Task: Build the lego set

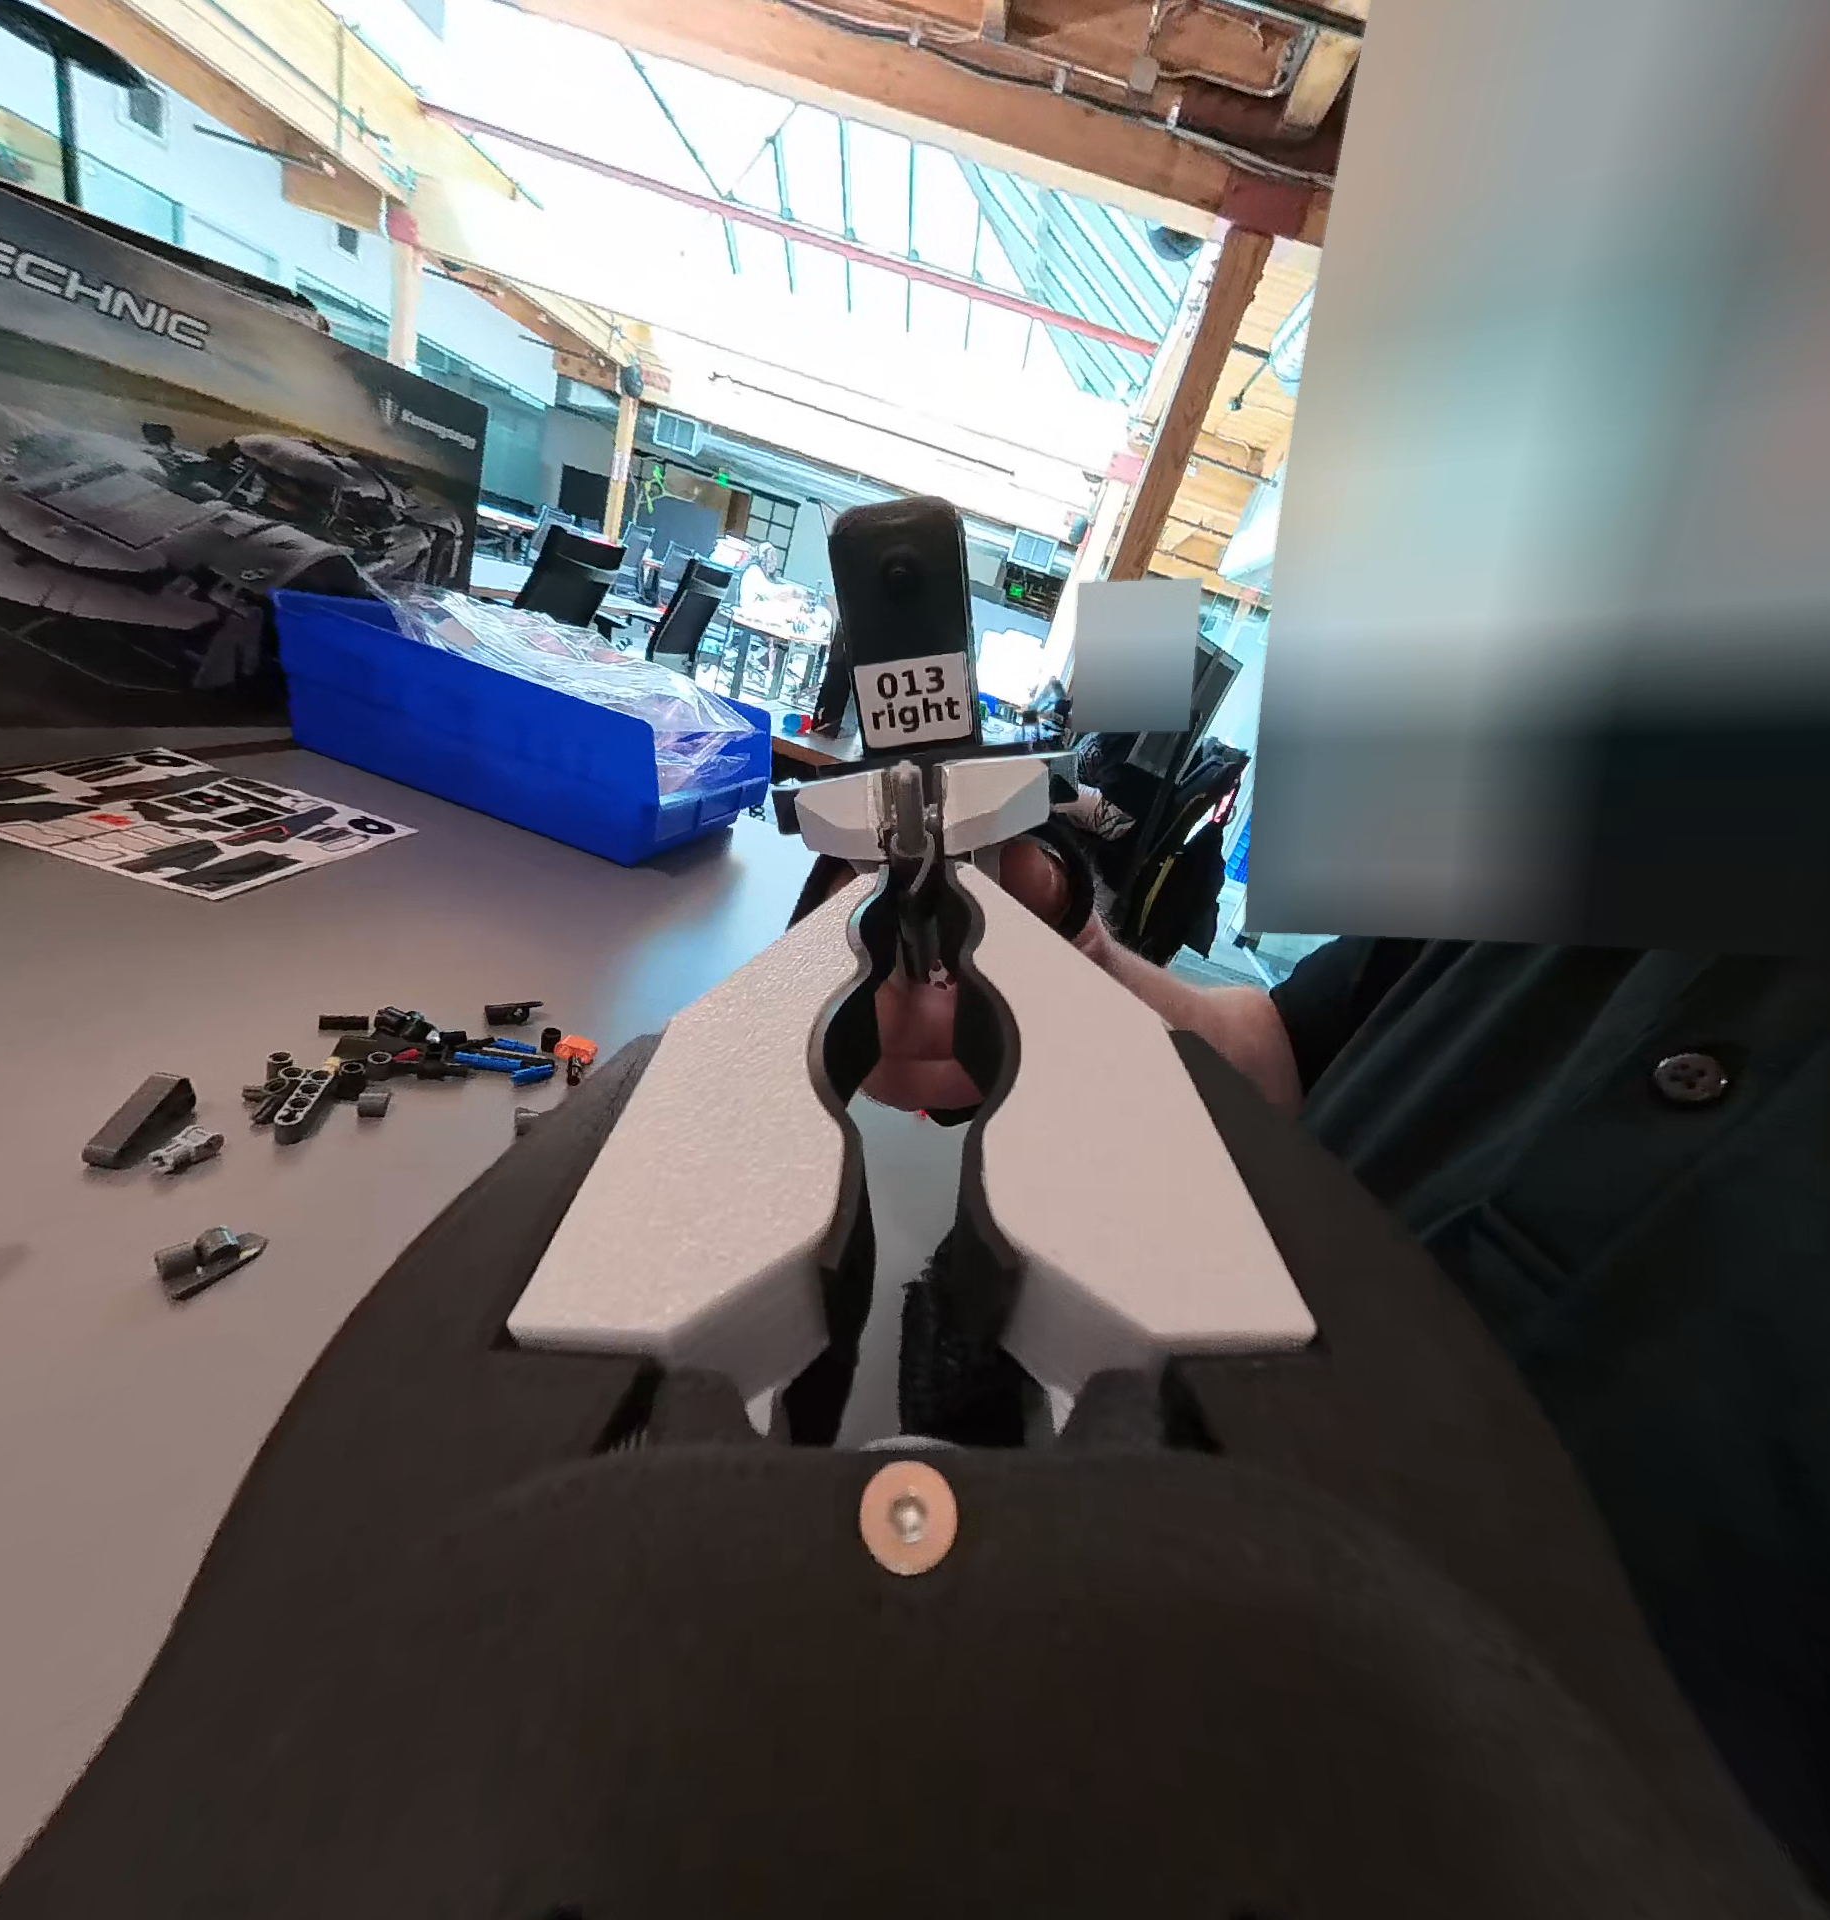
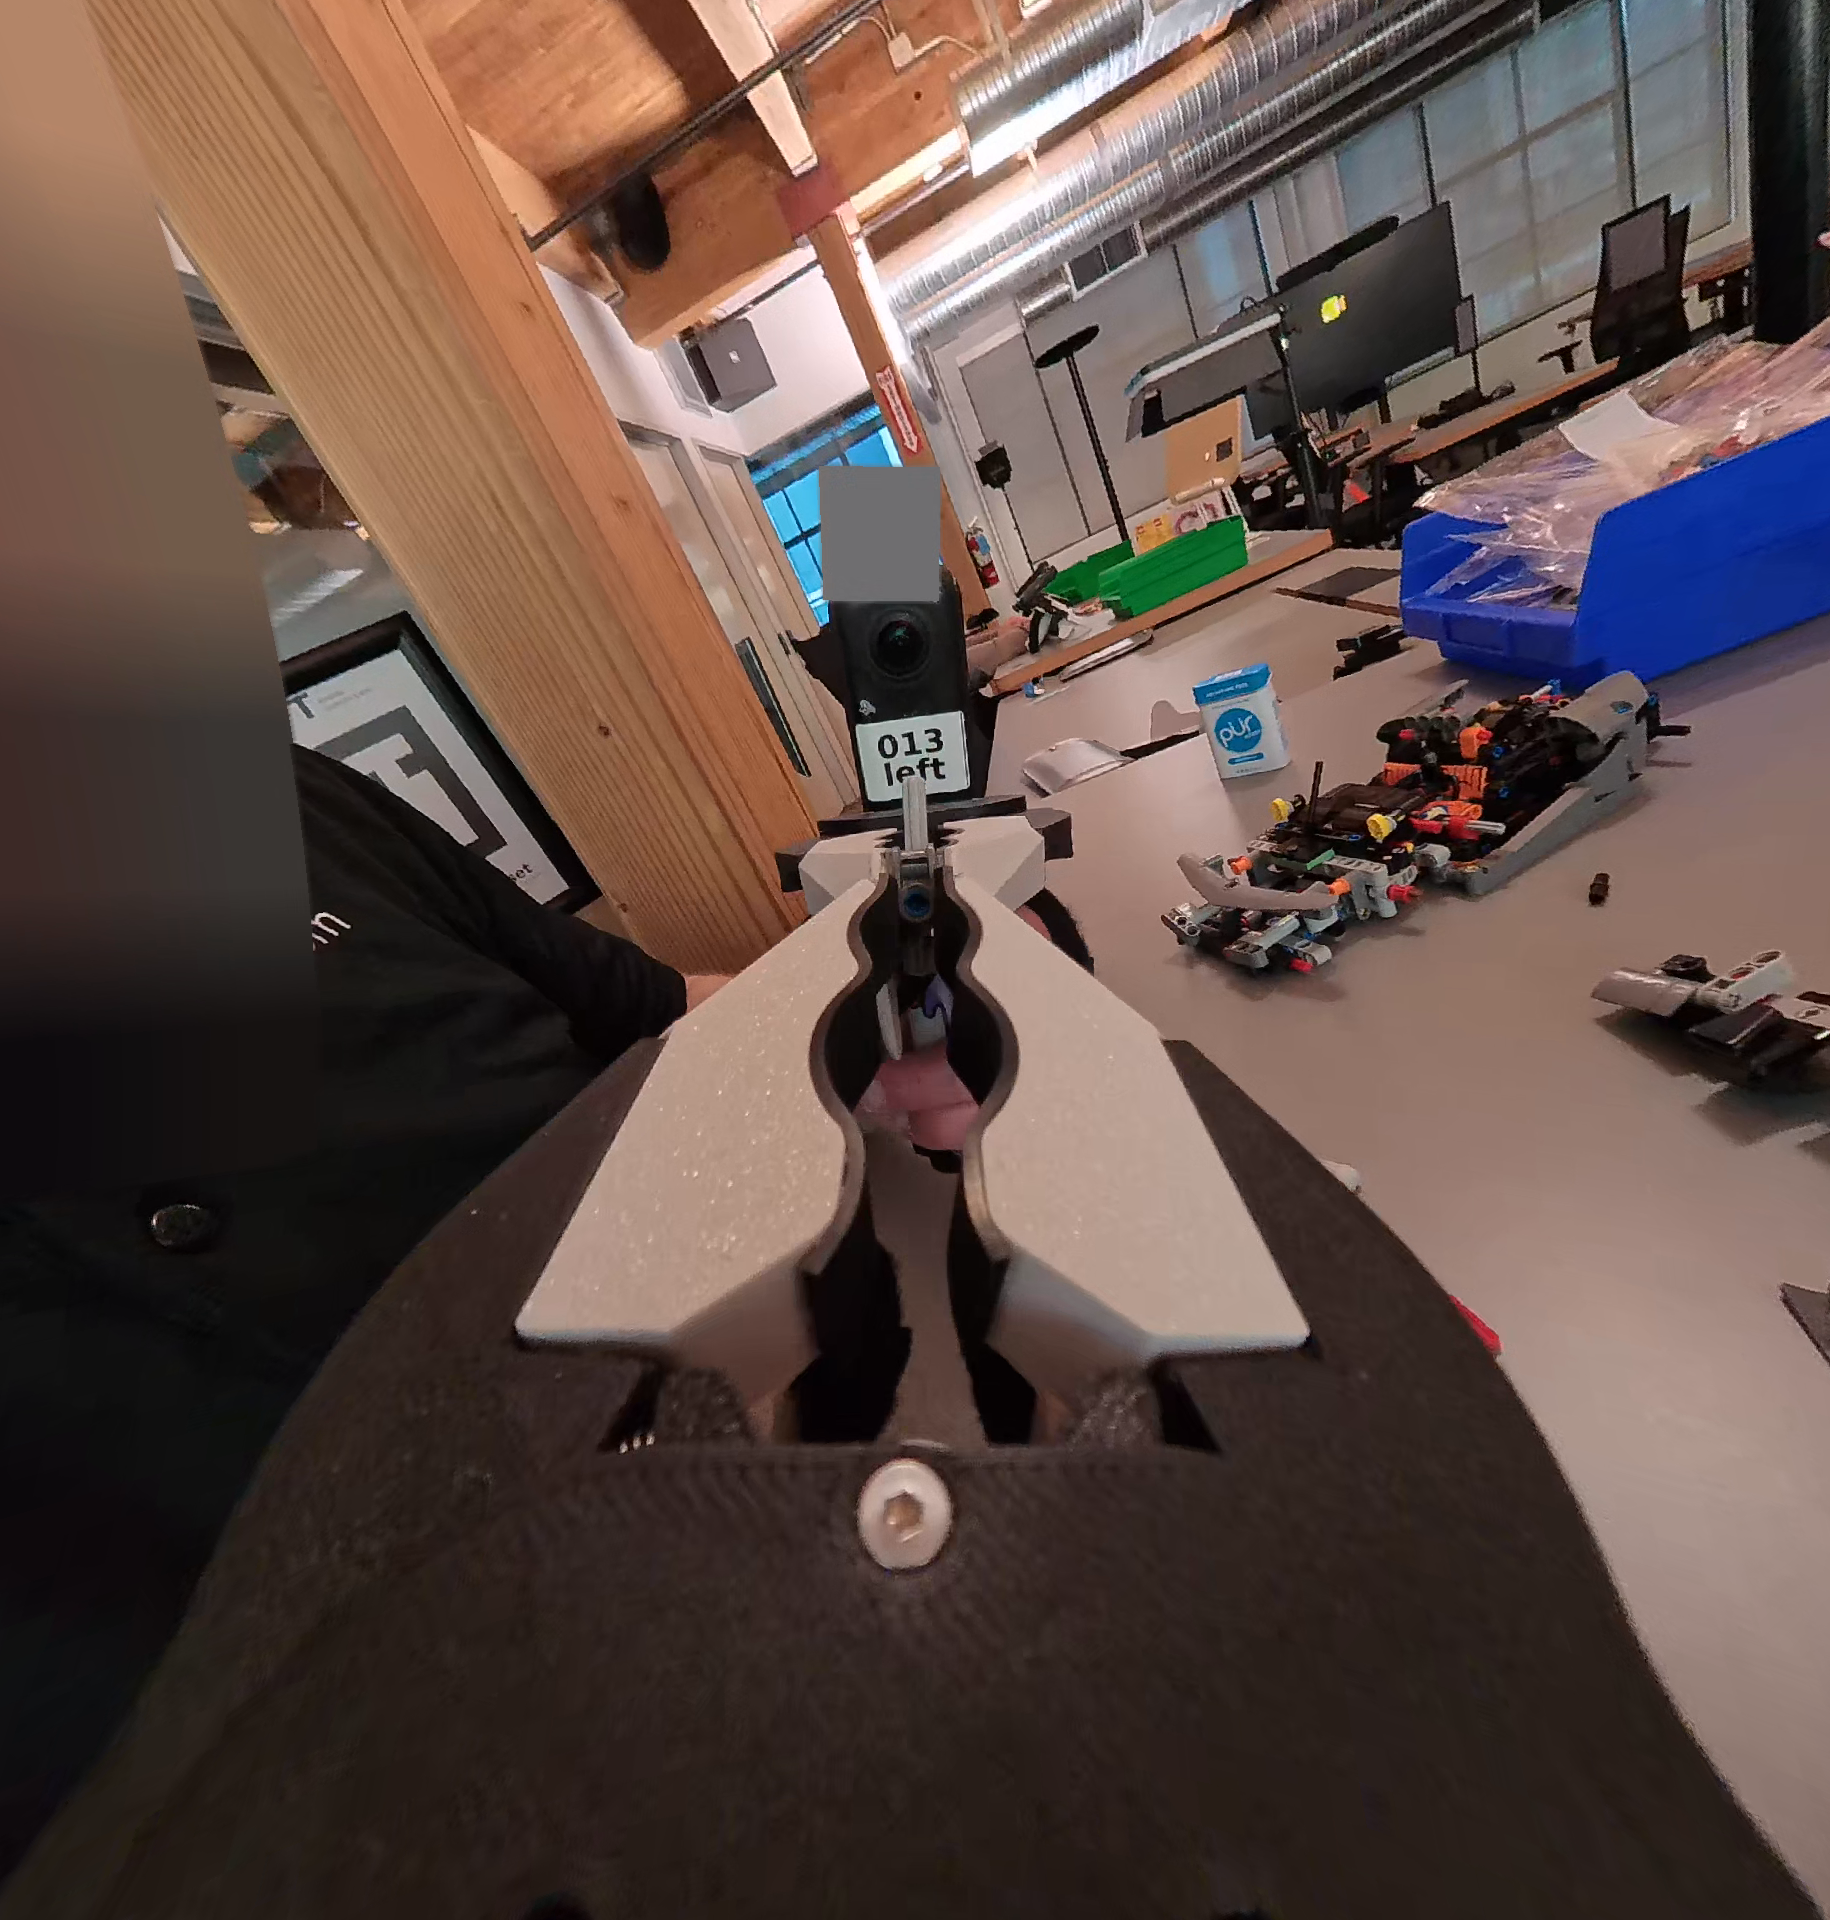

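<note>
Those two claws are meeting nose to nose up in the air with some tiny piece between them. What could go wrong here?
1. The small grey piece is pinched only at the tips where the left gripper and right gripper meet; a slip could drop it.
2. It is held above the grey table, so it might fall among the loose parts or roll away.
3. The half-built car lies close by; a wide swing could knock it.

bin (image 1: 516, 717) blue | table (image 1: 475, 935) grey | loose pieces (image 1: 412, 1060) mostly black, perhaps dark grey
</note>
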A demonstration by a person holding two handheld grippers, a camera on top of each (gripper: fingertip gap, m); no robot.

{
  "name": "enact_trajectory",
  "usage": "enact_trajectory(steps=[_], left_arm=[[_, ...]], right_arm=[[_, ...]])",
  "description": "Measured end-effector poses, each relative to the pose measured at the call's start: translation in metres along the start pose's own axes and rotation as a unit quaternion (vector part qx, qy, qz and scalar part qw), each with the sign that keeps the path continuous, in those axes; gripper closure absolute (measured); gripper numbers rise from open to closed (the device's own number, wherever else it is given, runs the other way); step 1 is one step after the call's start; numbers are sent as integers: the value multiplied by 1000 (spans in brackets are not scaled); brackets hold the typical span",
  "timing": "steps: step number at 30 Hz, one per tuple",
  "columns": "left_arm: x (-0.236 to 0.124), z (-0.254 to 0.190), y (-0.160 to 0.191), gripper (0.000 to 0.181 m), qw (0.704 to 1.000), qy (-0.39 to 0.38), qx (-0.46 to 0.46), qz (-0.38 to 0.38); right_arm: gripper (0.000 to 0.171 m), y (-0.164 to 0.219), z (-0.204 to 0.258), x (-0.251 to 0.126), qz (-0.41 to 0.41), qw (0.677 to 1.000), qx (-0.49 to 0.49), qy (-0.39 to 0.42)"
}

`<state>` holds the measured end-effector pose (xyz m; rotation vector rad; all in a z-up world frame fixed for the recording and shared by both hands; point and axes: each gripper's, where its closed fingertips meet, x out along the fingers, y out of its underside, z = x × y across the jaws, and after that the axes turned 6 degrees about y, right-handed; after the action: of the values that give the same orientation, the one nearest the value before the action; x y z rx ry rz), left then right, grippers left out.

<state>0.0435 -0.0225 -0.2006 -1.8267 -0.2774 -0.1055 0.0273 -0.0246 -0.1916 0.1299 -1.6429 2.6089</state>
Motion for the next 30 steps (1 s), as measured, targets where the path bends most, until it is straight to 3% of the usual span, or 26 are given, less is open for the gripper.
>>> enact_trajectory(steps=[10, 13, 14, 15, 17, 20, 22, 28, 30], left_arm=[[-7, -14, 2, 177, 1000, 1, -15, 2], [-33, -11, -21, 177, 998, -15, -32, -52], [-46, -8, -26, 177, 998, -32, -23, -57], [-45, -8, -10, 177, 999, -47, -4, -13], [-40, -12, 7, 176, 999, -43, -28, 2], [-49, -3, 14, 176, 998, -53, -35, 13], [-58, 3, 18, 176, 997, -50, -60, 12], [-65, 9, 36, 176, 995, -69, -64, 43], [-67, 7, 36, 176, 994, -71, -69, 37]], right_arm=[[168, 6, 12, 4, -4, 999, -5, -33], [168, -17, -11, -27, -64, 998, 27, -3], [168, -14, -19, -34, -48, 999, 15, 18], [167, -2, -17, -28, -12, 999, -16, 31], [167, 8, -6, -17, 31, 998, -44, 30], [166, 35, -45, -25, 128, 986, -42, 102], [167, 51, -52, -26, 169, 980, -10, 107], [166, 117, -87, -33, 349, 915, -88, 181], [159, 123, -86, -30, 359, 913, -81, 176]])
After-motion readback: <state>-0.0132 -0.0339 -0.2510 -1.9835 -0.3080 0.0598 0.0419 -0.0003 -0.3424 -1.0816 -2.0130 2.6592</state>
